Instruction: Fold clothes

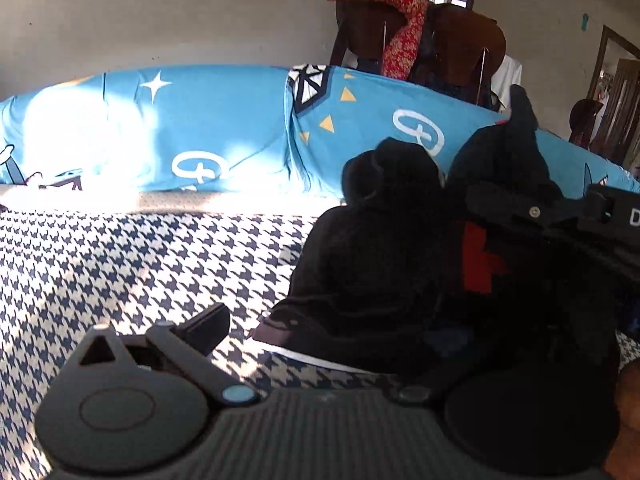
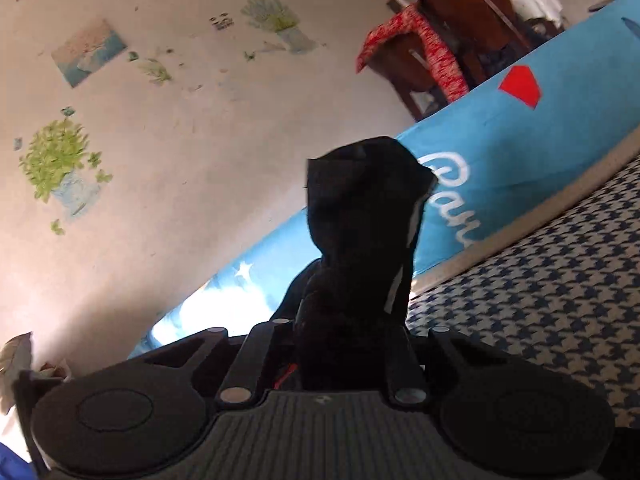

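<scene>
A black garment point(image 1: 372, 256) with a red patch lies heaped on the houndstooth bedcover point(image 1: 140, 264), right of centre in the left wrist view. My left gripper point(image 1: 320, 320) stands open at the garment's near edge. Its left finger point(image 1: 208, 322) rests over bare cover, and its right finger is hidden under the cloth. My right gripper point(image 1: 532, 212) shows at the right, holding part of the garment raised. In the right wrist view the right gripper point(image 2: 344, 344) is shut on the black garment point(image 2: 360, 220), which stands up in a bunch between the fingers.
A blue printed sheet point(image 1: 240, 128) covers a raised bank along the far side of the bed. Behind it stand dark wooden chairs point(image 1: 464, 44) draped with a red patterned cloth point(image 1: 404, 28). A wall with plant stickers point(image 2: 56, 160) fills the left of the right wrist view.
</scene>
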The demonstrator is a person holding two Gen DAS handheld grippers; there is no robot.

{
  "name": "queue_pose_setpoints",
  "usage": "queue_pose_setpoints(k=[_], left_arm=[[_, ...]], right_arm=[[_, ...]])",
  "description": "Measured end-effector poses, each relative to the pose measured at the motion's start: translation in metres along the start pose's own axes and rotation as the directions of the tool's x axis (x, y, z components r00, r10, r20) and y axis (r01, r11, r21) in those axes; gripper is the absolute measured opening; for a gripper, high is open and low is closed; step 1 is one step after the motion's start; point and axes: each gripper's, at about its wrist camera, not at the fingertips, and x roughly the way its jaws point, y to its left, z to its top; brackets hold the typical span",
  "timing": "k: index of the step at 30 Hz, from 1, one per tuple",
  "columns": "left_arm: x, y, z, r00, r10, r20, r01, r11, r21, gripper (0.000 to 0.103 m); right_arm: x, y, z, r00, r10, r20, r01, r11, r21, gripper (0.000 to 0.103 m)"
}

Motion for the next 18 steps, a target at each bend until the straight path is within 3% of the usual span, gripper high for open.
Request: queue_pose_setpoints(k=[3, 5, 12, 18], left_arm=[[0.007, 0.001, -0.004, 1.000, 0.012, -0.023, -0.012, 1.000, -0.006, 0.103], [0.008, 0.001, -0.007, 0.998, 0.002, -0.057, -0.002, 1.000, -0.004, 0.103], [0.013, 0.009, -0.019, 0.990, -0.030, -0.135, 0.023, 0.998, -0.052, 0.103], [0.015, 0.005, -0.032, 0.983, -0.038, -0.182, 0.029, 0.998, -0.052, 0.103]], right_arm=[[0.007, -0.006, -0.002, 0.989, -0.148, 0.002, 0.148, 0.989, -0.024, 0.048], [0.009, -0.013, -0.002, 0.975, -0.220, 0.003, 0.220, 0.975, -0.013, 0.051], [-0.009, -0.030, -0.001, 0.968, -0.247, -0.045, 0.248, 0.969, 0.013, 0.052], [-0.021, -0.026, -0.009, 0.959, -0.250, -0.132, 0.243, 0.968, -0.070, 0.052]])
